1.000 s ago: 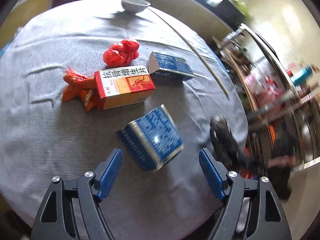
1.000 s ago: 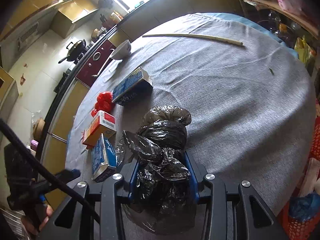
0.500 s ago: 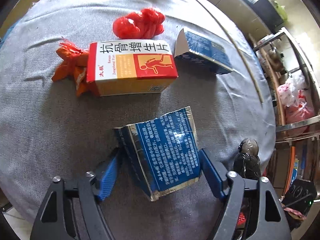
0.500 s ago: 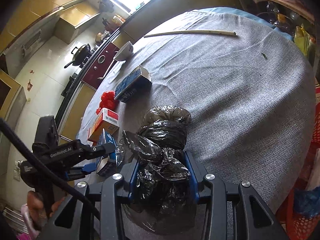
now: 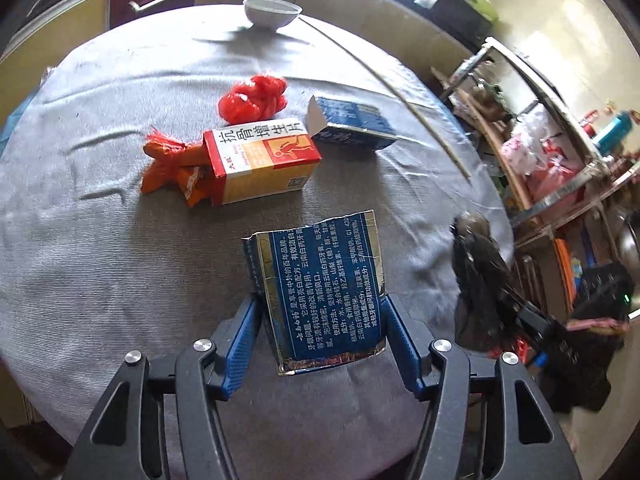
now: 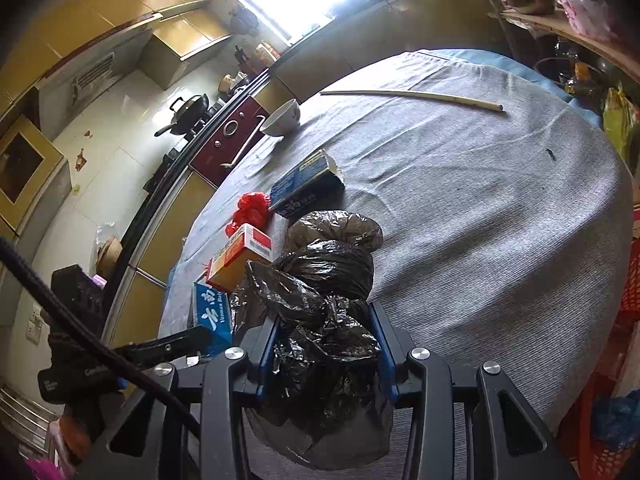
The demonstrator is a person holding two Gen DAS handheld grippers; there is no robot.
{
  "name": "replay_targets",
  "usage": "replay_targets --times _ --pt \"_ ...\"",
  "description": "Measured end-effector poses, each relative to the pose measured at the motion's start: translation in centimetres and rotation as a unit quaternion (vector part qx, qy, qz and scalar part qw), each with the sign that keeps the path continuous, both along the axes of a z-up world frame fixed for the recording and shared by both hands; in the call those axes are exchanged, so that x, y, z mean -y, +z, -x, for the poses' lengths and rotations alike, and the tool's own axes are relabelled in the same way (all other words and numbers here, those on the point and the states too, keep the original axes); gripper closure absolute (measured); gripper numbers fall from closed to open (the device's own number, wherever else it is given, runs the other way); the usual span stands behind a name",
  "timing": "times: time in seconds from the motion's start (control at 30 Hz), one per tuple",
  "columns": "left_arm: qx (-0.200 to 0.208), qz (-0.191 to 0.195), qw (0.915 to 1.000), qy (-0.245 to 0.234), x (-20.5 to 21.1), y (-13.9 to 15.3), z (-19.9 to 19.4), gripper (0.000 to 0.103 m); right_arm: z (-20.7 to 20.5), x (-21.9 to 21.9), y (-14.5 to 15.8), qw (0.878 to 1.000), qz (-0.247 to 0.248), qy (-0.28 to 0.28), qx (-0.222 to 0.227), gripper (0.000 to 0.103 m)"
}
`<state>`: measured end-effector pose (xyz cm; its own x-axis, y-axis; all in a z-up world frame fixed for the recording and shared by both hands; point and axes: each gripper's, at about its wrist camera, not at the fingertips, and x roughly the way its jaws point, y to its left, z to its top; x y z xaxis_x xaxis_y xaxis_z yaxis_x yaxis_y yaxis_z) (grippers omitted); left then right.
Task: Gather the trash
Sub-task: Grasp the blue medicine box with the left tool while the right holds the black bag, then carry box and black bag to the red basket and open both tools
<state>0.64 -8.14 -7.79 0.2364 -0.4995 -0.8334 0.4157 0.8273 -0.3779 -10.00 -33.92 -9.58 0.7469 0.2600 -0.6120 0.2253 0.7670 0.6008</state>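
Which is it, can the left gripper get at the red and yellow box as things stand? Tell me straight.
Probably not yet. The left gripper has just been closing around the torn blue carton, which fills the gap between its fingers. The red and yellow box lies beyond with bare cloth between; once the carton is dropped, the way looks free.

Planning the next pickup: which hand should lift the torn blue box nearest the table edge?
Left. Its tongs, just closing, already straddle the blue box, pads at its sides. The right tongs are shut on the black bag.
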Motion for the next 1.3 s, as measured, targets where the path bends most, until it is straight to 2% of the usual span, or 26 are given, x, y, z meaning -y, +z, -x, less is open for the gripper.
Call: replay_targets --times 0.27,0.63,0.8,1.3 --pt "0.075 -0.01 0.9965 -0.036 -0.5 1.8 2.7 0.04 1.2 -1.5 1.8 0.999 0.026 0.005 0.033 0.06" --pt "0.178 -0.056 0.9788 -0.084 2.5 4.4 6.2 0.04 4.1 -0.6 2.8 0.997 0.042 -0.019 0.057 0.06" --pt "0.196 -0.059 0.9735 -0.103 3.7 5.0 7.2 0.04 5.8 1.0 3.4 0.996 0.045 -0.046 0.069 0.06" --pt "0.21 -0.053 0.9649 -0.148 7.0 6.7 8.8 0.04 12.2 7.2 4.2 0.985 0.047 -0.144 0.08 0.06"
